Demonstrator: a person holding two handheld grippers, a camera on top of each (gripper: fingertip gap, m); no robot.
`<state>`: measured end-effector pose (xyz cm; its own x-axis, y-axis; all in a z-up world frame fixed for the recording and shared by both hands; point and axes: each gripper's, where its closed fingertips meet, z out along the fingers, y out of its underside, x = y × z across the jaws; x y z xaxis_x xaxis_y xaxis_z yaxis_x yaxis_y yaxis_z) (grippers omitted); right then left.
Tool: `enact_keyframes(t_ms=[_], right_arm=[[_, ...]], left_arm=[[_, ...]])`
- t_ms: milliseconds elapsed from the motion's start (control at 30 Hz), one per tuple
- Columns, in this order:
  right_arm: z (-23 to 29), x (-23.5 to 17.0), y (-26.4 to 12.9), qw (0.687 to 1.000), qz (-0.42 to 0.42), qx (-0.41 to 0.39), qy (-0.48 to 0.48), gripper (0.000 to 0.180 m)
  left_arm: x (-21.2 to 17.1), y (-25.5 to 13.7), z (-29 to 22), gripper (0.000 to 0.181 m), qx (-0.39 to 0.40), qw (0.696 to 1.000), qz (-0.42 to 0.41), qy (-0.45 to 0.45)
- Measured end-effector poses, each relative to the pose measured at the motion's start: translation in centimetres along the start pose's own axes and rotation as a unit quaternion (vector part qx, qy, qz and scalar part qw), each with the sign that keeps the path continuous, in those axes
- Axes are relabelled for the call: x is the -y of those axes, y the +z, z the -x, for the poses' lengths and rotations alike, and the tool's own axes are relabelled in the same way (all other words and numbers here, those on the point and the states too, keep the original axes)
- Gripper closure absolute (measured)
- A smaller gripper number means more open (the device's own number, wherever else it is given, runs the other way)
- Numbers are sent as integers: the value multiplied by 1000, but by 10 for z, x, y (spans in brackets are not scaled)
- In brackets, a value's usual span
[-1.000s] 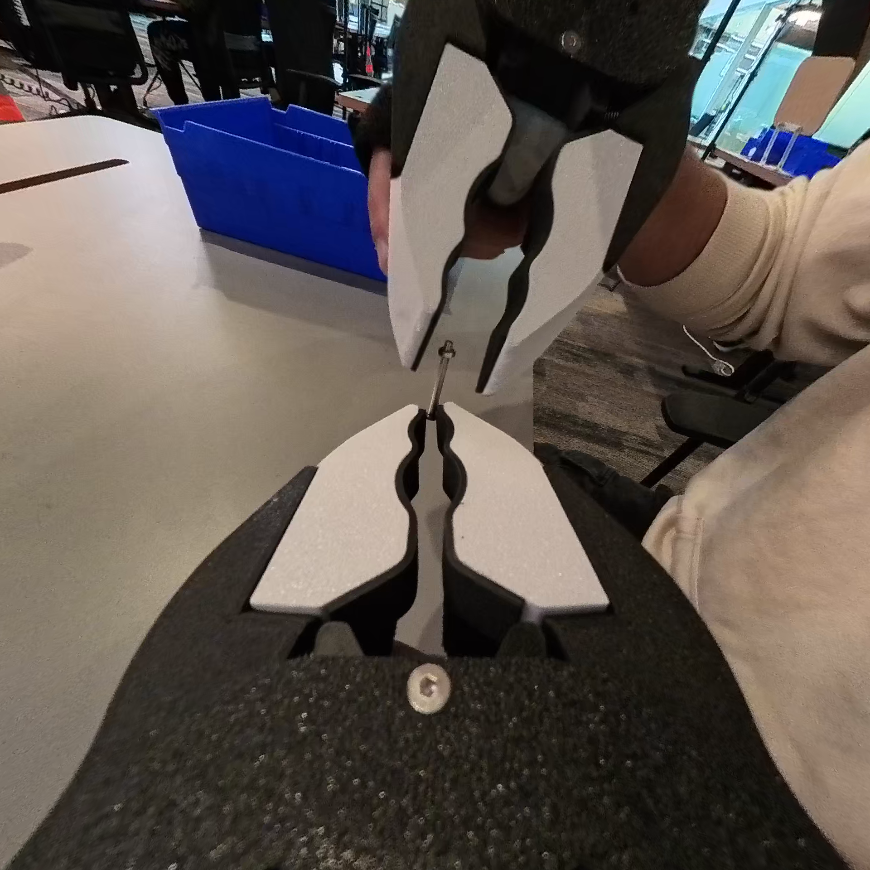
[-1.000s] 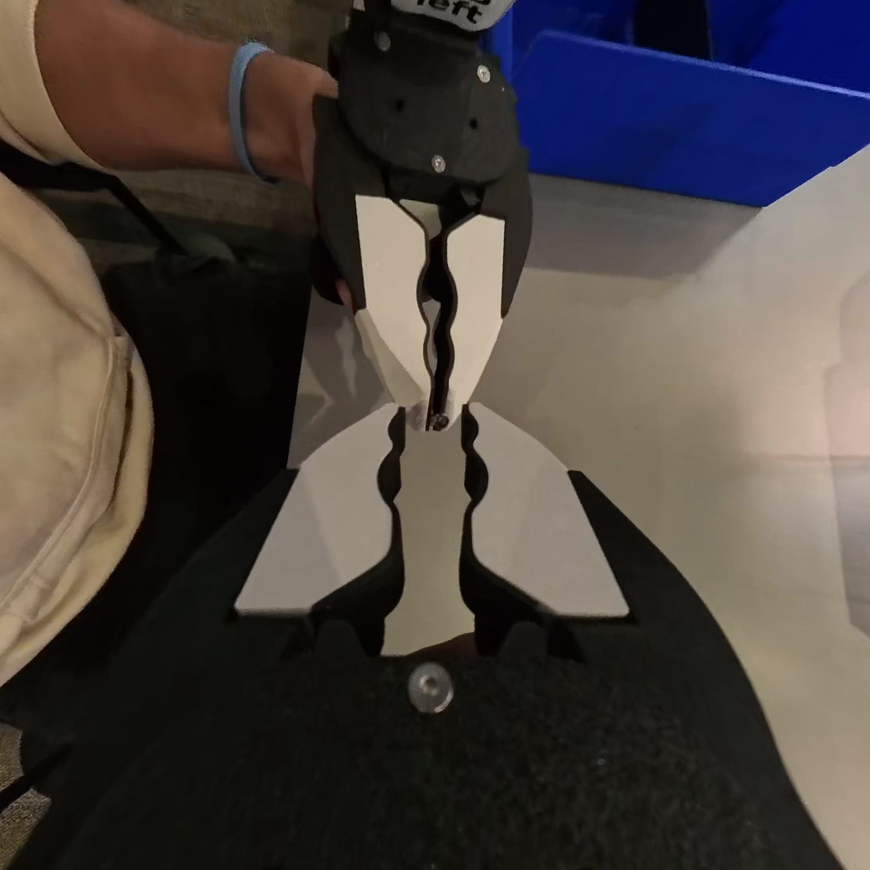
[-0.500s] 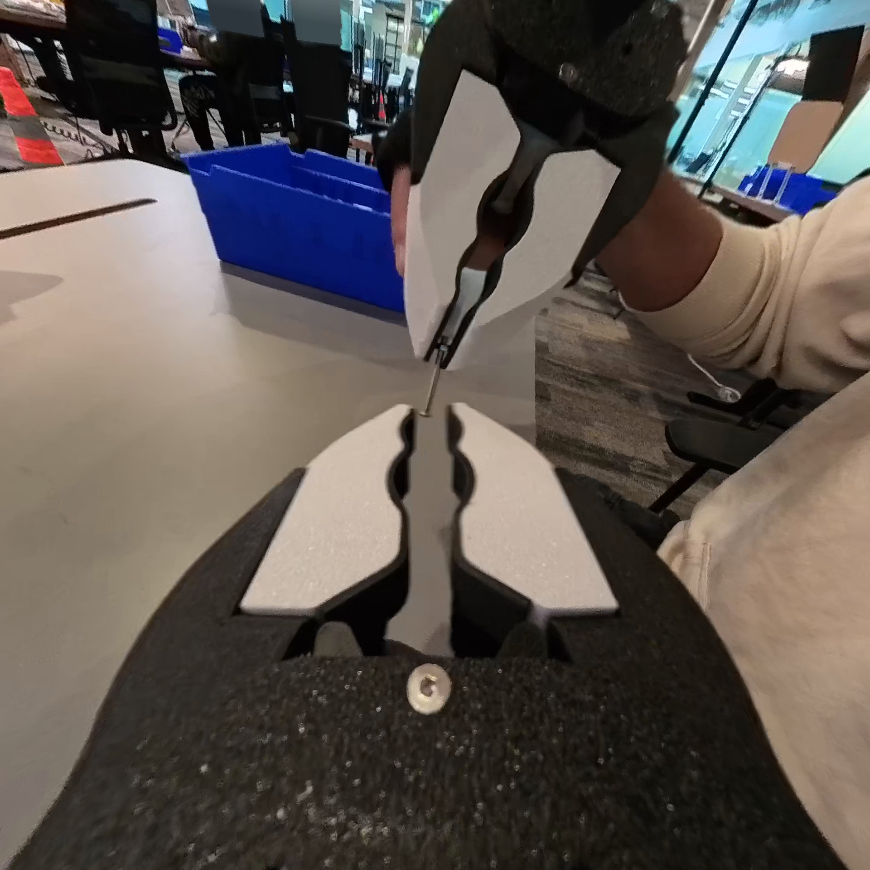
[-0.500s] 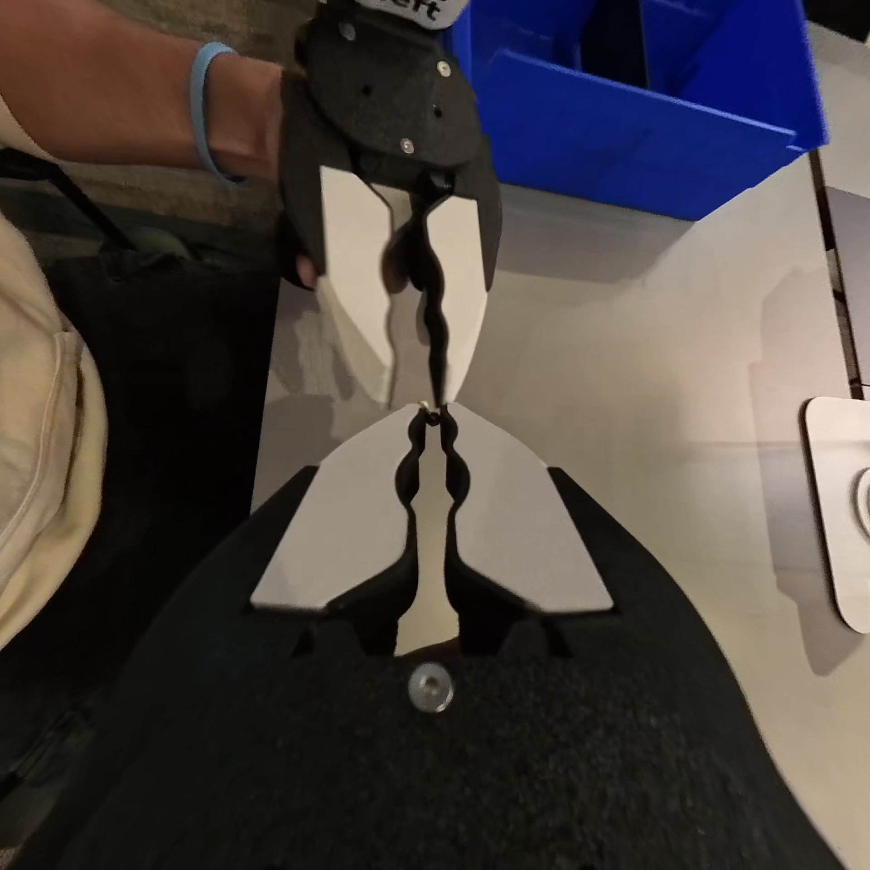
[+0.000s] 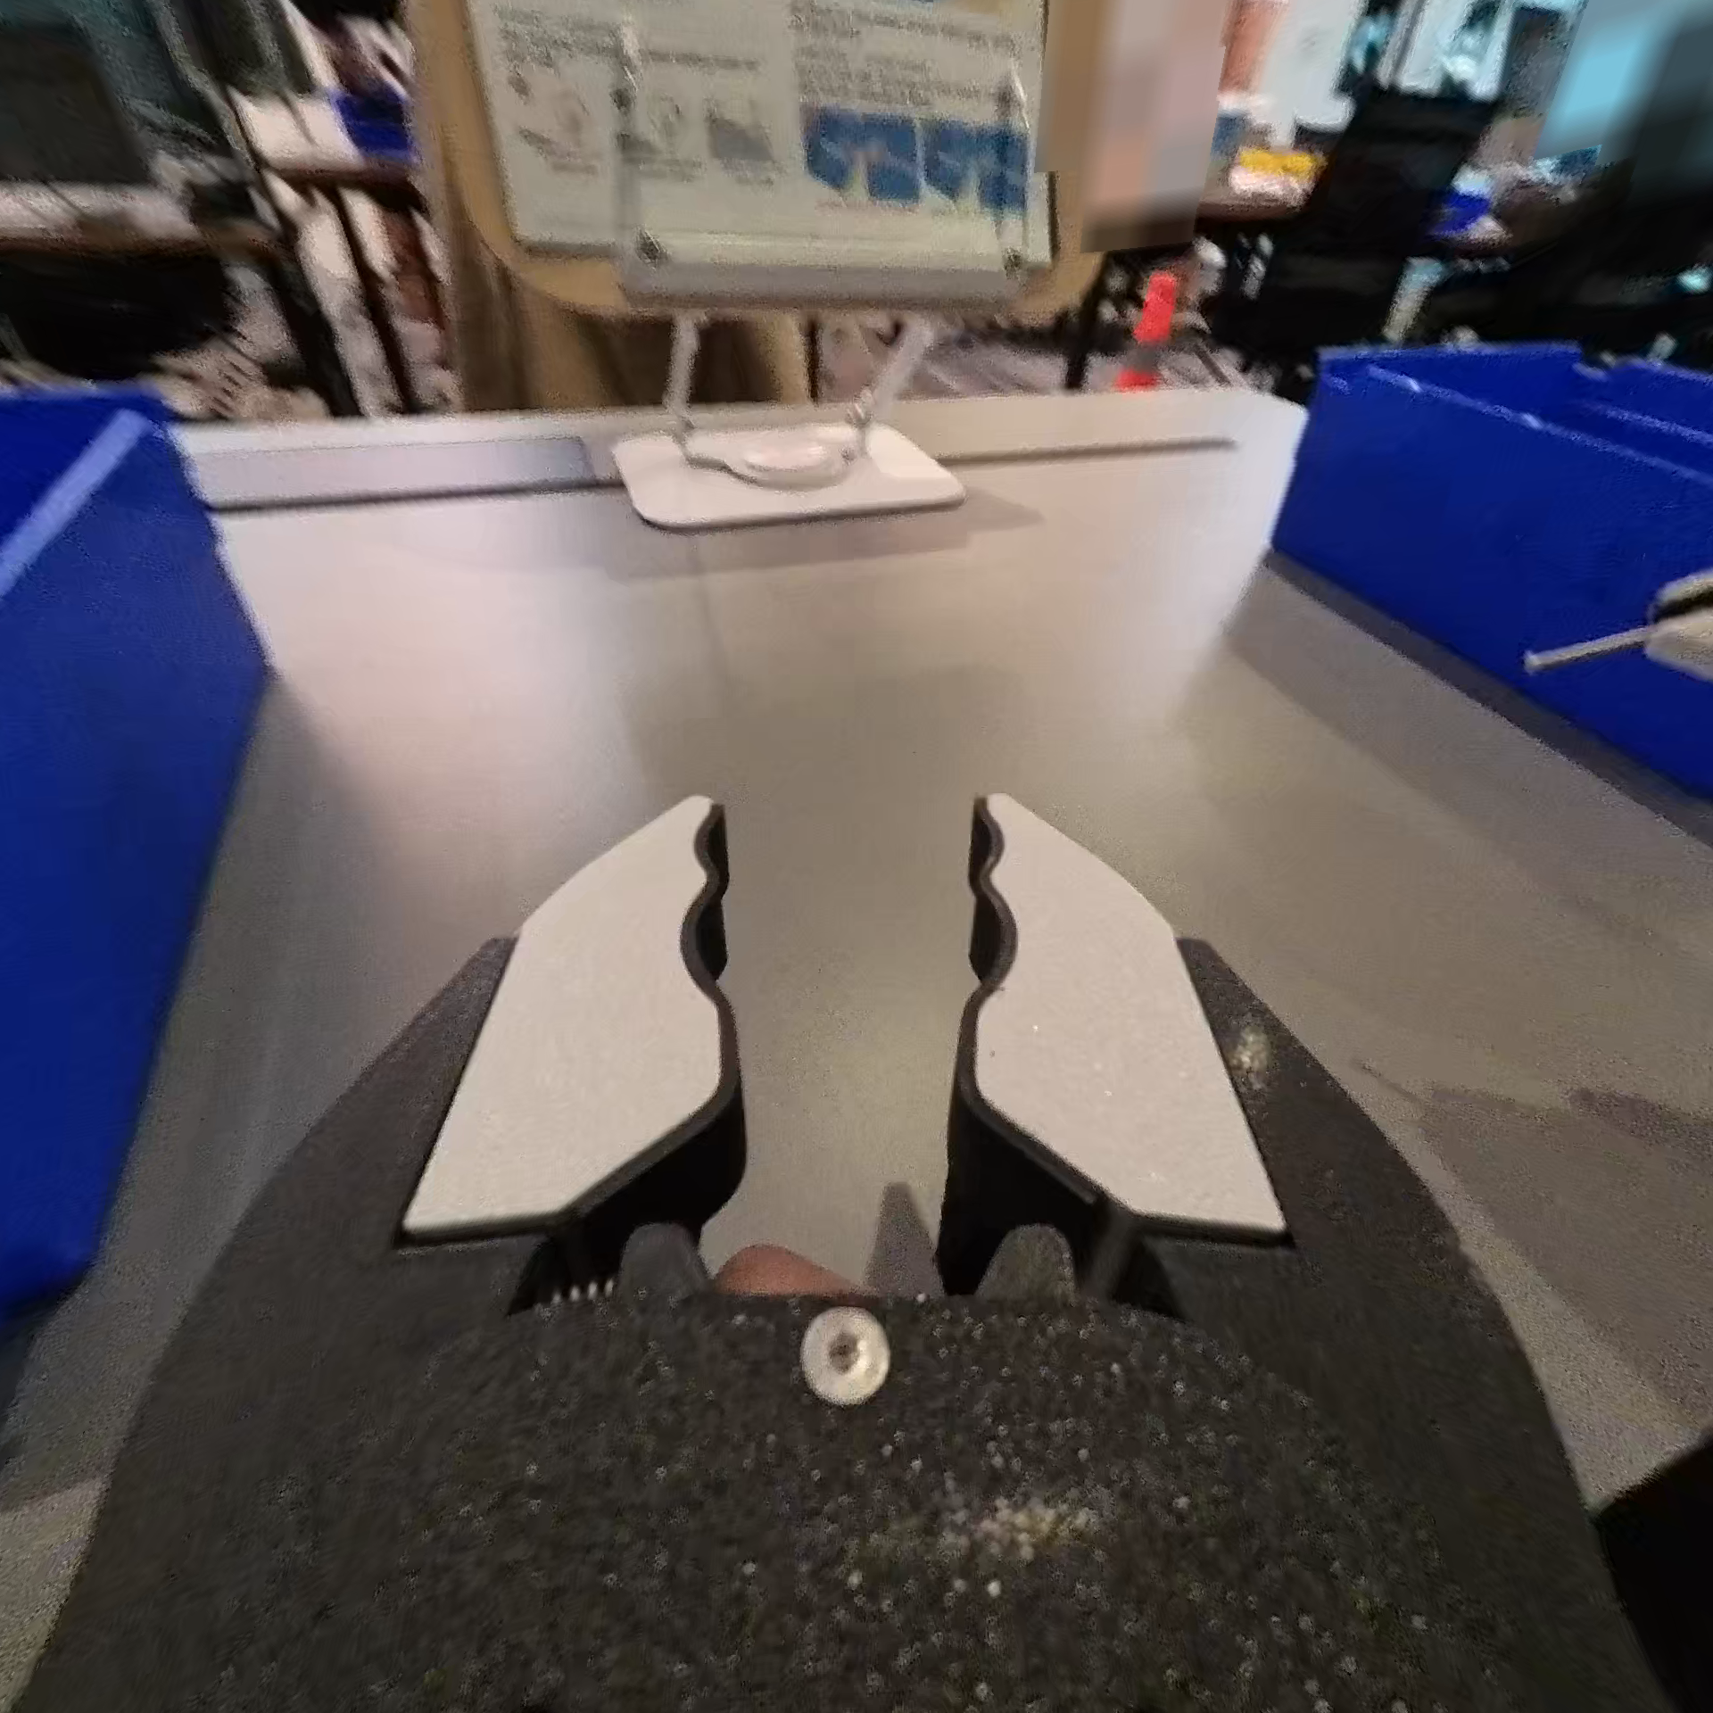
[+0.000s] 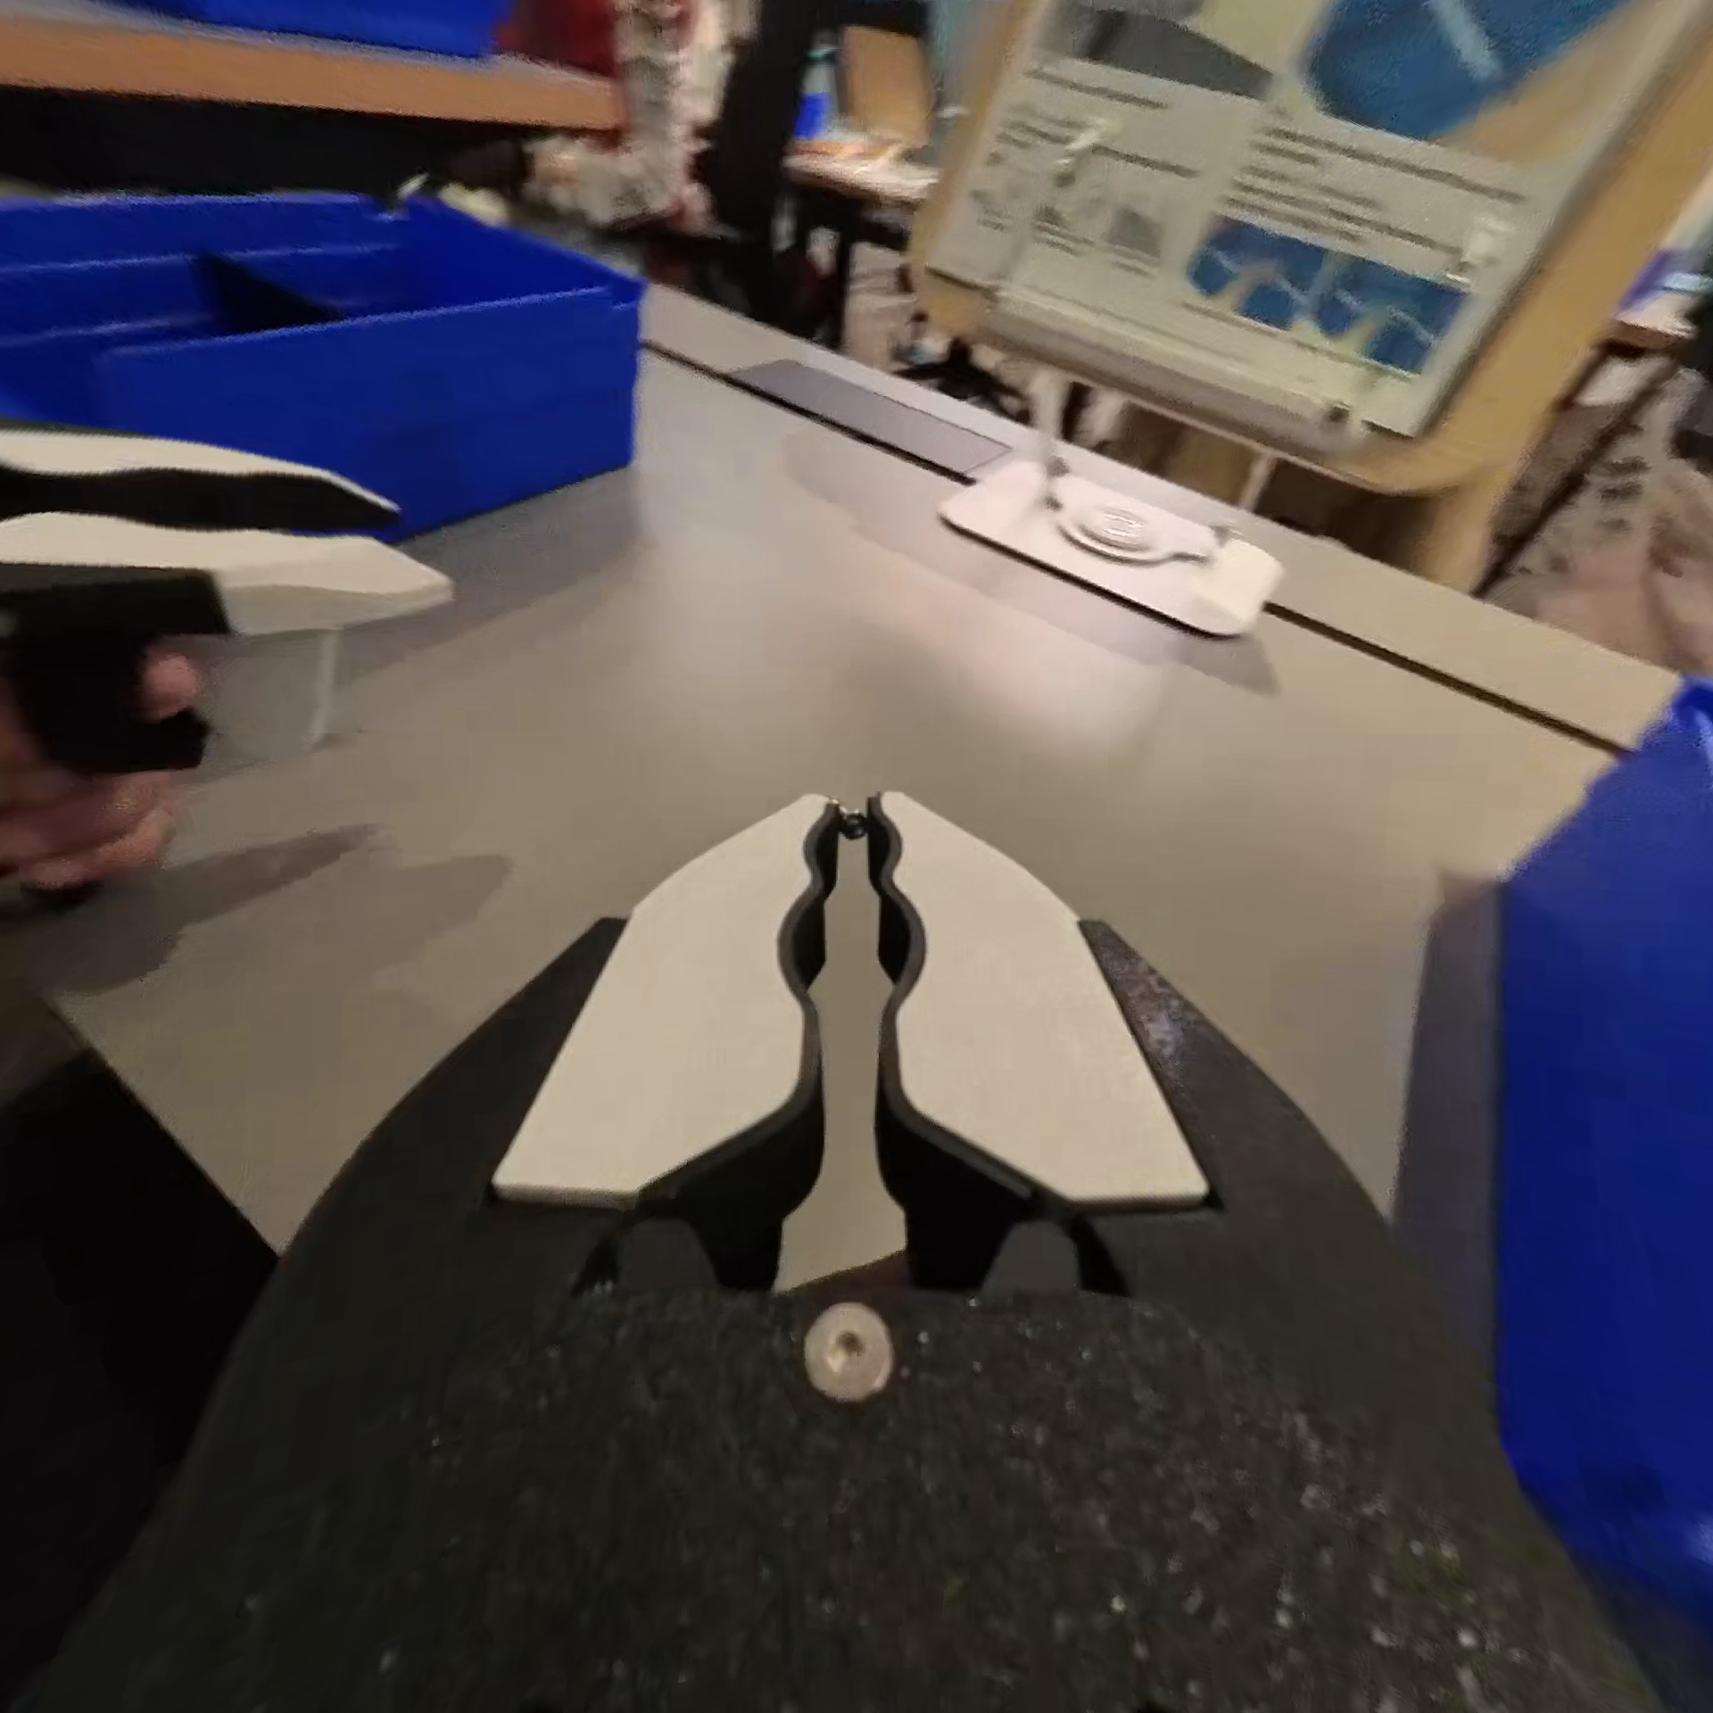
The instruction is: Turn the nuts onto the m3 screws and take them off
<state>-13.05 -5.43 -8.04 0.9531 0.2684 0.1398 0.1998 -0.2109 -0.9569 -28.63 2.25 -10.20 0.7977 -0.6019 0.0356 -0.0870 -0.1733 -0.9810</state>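
My left gripper [image 5: 845,825] is open and empty, low over the grey table [image 5: 834,667]. It also shows at the left of the right wrist view [image 6: 278,547], held by a hand, with its fingers apart. My right gripper [image 6: 851,808] is shut on a thin m3 screw [image 6: 851,827], pinched at the very fingertips. In the left wrist view the right gripper's tip [image 5: 1682,630] shows at the right edge, and the screw [image 5: 1585,656] sticks out of it to the left. I cannot make out a nut in either view.
Blue bins stand on both sides: left [image 5: 93,788] and right [image 5: 1502,528], also in the right wrist view [image 6: 371,371] and close at its right [image 6: 1622,1112]. A document stand [image 5: 788,139] on a white base [image 5: 788,468] is at the table's far edge.
My right gripper closed on the screw and my left gripper let go and opened wide. Both grippers then swung apart and now face the far side of the table.
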Motion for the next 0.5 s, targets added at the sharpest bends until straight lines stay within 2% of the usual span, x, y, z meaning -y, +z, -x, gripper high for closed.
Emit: enact_keyframes(t_ms=[67,133,267,333,433,500], right_arm=[[-11,-9,-10,997,-8,-57,53,174],[-14,-12,-18,993,-27,-71,92,174],[-36,-10,-33,987,-40,-115,102,174],[-64,8,-48,983,-62,-146,88,174],[-136,40,-71,973,-83,-200,82,174],[-187,45,-69,975,-57,-194,95,174]], left_arm=[[9,-5,-2,137,19,999,-33,9],[7,-5,-2,138,29,999,-32,3],[4,-3,0,137,21,999,-24,-13],[2,-2,1,135,10,999,-17,-33],[1,-1,1,133,-4,999,-13,-47],[1,0,0,133,-8,999,-12,-46]])
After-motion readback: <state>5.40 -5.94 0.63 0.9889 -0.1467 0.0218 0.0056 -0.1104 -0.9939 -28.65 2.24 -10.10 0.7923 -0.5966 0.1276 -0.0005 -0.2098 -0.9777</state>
